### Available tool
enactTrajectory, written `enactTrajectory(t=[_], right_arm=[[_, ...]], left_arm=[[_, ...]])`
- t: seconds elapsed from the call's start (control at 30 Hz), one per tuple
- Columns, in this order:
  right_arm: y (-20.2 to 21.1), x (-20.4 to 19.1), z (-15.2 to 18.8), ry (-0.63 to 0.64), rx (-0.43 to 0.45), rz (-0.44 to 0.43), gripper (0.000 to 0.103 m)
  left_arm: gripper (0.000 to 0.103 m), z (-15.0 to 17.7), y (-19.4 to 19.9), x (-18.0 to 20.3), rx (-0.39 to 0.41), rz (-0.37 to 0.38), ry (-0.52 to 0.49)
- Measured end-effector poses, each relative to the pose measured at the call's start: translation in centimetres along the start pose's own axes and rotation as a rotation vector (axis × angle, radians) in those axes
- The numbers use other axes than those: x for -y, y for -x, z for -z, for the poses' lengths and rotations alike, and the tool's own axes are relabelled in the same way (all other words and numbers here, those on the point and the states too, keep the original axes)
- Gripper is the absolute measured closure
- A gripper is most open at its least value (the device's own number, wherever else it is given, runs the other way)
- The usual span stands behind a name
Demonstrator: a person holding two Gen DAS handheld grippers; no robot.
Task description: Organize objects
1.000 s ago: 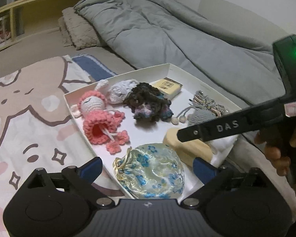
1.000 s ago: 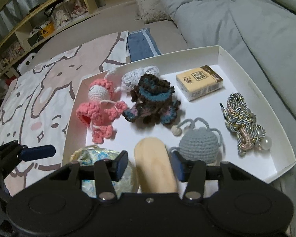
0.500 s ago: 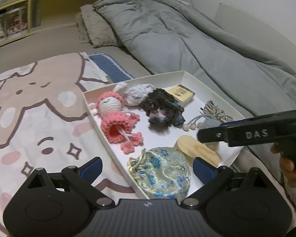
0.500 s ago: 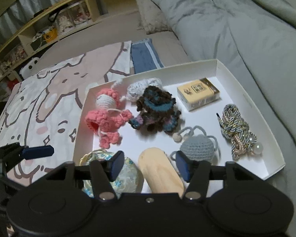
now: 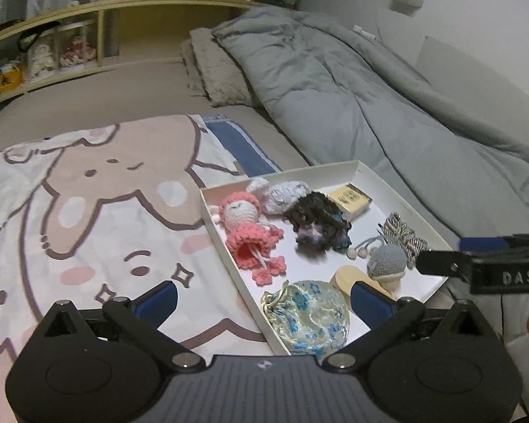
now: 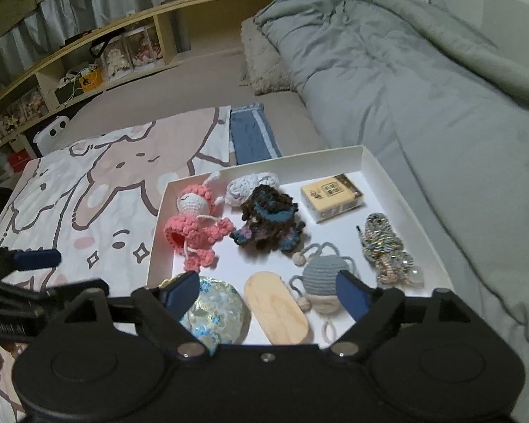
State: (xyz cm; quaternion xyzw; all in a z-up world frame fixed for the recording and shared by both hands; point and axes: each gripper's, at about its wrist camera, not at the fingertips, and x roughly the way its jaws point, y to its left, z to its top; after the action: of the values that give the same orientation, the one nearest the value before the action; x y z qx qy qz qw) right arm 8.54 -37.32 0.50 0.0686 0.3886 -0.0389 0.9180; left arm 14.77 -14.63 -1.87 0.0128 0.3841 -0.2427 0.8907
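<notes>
My left gripper (image 5: 262, 299) and right gripper (image 6: 266, 292) are opening, empty, above the white tray (image 6: 402, 190) at the frame's bottom.

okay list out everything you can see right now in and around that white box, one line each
white box: 1, white, on the bed
crochet doll: 1, pink, box's left side
knit piece: 1, pale grey, far edge
crochet bundle: 1, brown and blue, centre
small carton: 1, tan, far right
cord bundle: 1, multicolour, right side
crochet pouch: 1, grey, near right
wooden piece: 1, tan, near edge
floral pouch: 1, blue-gold, near left corner
cartoon blanket: 1, pink-brown, left of box
grey duvet: 1, behind box
left gripper: opening, empty
right gripper: opening, empty
</notes>
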Motion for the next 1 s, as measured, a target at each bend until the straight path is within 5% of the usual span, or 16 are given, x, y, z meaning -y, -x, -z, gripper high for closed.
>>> enactTrajectory(t=[0.27, 1.0], right_arm=[[3.9, -0.3, 1.0, 0.01, 0.058, 0.035, 0.0], [9.7, -1.7, 6.4, 0.013, 0.114, 0.081, 0.0]], left_arm=[[0.0, -0.3, 4.0, 1.2, 0.055, -0.089, -0.019], [0.0, 4.4, 10.4, 1.5, 0.057, -0.157, 0.004]])
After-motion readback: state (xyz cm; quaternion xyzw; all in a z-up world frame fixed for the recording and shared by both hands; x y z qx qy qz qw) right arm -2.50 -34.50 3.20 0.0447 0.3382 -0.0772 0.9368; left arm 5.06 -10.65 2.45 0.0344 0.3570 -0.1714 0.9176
